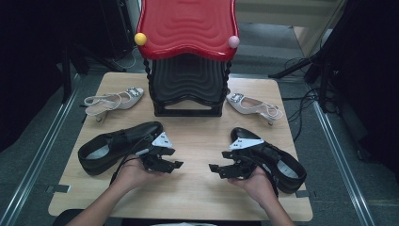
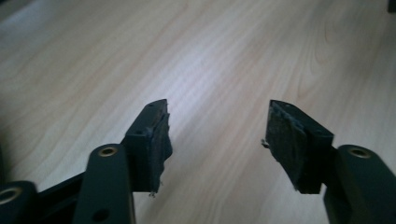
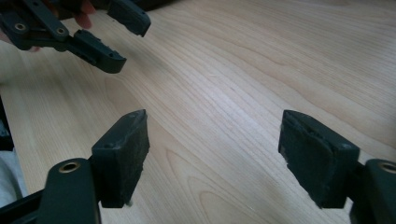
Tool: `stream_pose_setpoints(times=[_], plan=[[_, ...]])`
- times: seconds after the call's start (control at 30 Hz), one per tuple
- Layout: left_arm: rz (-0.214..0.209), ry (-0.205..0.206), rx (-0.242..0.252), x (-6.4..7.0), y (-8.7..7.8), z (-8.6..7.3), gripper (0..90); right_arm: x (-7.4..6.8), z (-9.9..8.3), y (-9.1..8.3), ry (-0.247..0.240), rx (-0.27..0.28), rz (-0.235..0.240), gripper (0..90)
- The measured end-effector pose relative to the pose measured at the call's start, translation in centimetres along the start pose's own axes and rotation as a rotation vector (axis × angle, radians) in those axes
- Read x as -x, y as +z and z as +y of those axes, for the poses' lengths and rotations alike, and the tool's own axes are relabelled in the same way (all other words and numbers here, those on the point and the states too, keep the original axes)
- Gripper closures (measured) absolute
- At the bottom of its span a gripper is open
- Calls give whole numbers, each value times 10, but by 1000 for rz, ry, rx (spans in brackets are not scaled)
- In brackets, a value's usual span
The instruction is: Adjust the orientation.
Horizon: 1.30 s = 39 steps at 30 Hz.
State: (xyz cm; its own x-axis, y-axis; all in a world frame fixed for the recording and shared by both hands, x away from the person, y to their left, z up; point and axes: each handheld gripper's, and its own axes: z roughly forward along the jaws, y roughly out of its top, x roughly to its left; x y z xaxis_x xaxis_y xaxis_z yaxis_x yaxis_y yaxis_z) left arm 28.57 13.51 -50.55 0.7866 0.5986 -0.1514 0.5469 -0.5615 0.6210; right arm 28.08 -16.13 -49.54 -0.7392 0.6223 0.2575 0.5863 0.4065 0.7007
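Two black leather shoes lie on the wooden table [image 1: 197,188]: one [image 1: 113,143] at the left, one [image 1: 277,157] at the right. A white heeled sandal [image 1: 113,100] rests at the back left, its mate [image 1: 254,104] at the back right. My left gripper [image 1: 176,159] is held just right of the left black shoe, open, nothing between its jaws [image 2: 217,140]. The right gripper [image 1: 215,170] sits just left of the right black shoe, also open and empty [image 3: 215,154]. In the right gripper view the left gripper [image 3: 121,39] shows at the upper left.
A black two-tier rack [image 1: 188,89] with a red wavy top [image 1: 188,23] stands at the table's back centre, with a yellow ball [image 1: 140,38] and a pink ball [image 1: 234,41] on its posts. Cables [image 1: 301,101] lie on the floor to the right.
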Motion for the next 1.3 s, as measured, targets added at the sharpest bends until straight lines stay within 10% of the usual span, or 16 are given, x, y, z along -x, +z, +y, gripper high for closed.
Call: stream_pose_setpoints(times=[0.17,0.53,0.93,1.3], plan=[[-29,-27,-49,1,0,0,421,-3,0,3,-30,-19,27,380],[-83,-42,7,-3,-15,2,411,-8,-1,6,-33,-36,10,493],[-121,-65,-6,-6,-31,0,421,-9,6,4,-22,-56,63,443],[-114,-68,-23,-6,-56,-12,475,-11,11,8,-105,-65,51,427]])
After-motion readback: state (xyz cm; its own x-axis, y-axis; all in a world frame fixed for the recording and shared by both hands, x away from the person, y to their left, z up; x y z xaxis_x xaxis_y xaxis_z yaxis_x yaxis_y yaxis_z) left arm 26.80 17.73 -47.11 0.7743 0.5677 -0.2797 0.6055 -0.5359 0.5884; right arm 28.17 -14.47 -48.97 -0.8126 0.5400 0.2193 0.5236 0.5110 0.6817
